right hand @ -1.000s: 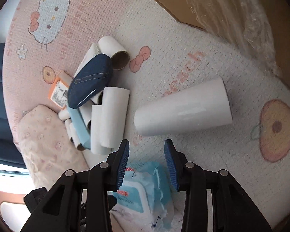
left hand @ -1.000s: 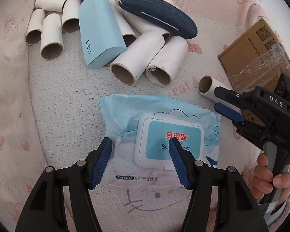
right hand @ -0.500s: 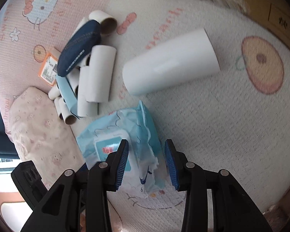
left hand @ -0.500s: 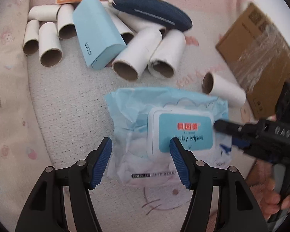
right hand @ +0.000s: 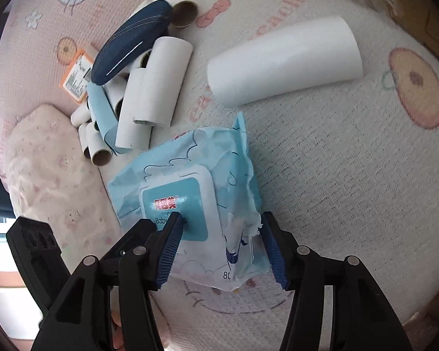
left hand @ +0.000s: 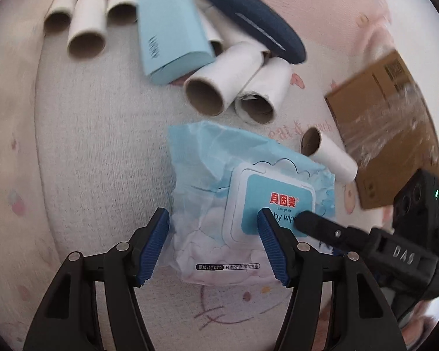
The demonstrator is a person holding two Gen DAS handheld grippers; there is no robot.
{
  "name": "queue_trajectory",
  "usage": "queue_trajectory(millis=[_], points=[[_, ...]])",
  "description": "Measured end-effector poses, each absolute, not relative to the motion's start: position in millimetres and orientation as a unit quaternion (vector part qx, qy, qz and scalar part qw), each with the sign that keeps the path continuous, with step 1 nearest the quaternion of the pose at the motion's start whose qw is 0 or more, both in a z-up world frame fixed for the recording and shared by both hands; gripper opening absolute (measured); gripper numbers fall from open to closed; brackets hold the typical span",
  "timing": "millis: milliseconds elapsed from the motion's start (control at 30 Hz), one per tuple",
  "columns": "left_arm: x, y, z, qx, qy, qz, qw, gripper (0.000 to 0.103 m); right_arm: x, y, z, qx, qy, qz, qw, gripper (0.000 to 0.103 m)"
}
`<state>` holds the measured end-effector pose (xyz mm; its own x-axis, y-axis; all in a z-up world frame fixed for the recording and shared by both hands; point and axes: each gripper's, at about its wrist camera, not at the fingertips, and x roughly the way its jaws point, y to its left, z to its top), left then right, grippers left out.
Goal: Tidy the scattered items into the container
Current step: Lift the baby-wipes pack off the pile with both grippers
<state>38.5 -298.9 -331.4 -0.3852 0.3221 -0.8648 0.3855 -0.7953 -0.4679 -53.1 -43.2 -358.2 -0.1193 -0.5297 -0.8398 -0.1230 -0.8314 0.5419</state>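
Two grippers crowd around one crumpled blue pack of baby wipes [left hand: 243,201], which lies flat on a pink and white cartoon-print bedspread [left hand: 102,146] with its white flip lid facing up. The left gripper [left hand: 213,245] has its blue-padded fingers spread wide apart, one at the pack's near left edge and the other over the lid, without pressing on it. The right gripper [right hand: 221,245] also stands with its fingers apart, straddling the near right end of the pack, one pad over the lid and one just off the torn edge of the wrapper. Beyond the pack, a heap of white cardboard tubes [left hand: 216,87] lies jumbled with a light blue box [left hand: 172,26] and a dark denim pouch [left hand: 257,29] resting on top of them. One single tube [left hand: 327,155] lies just beside the pack's far right corner, between the pack and a brown cardboard box [left hand: 386,125] with clear film across it. An orange-edged label card [right hand: 76,79] peeks out at the far side of the heap from the pack, and a pale floral pillow [right hand: 44,158] sits to the pack's left.
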Motion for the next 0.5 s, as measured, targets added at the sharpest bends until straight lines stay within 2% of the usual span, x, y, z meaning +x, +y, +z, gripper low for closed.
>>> queue_trajectory(millis=[100,200,500], points=[[44,-305,-344,0.542,0.347,-0.765,-0.019,0.074,-53,-41,-363,0.65,-0.267,-0.697,0.145,0.053],[51,-298,-342,0.529,0.326,-0.783,-0.028,0.077,-53,-40,-365,0.65,-0.277,-0.693,0.144,0.054],[46,-293,-342,0.532,0.361,-0.766,0.008,0.077,-54,-45,-363,0.644,-0.268,-0.701,0.148,0.052]])
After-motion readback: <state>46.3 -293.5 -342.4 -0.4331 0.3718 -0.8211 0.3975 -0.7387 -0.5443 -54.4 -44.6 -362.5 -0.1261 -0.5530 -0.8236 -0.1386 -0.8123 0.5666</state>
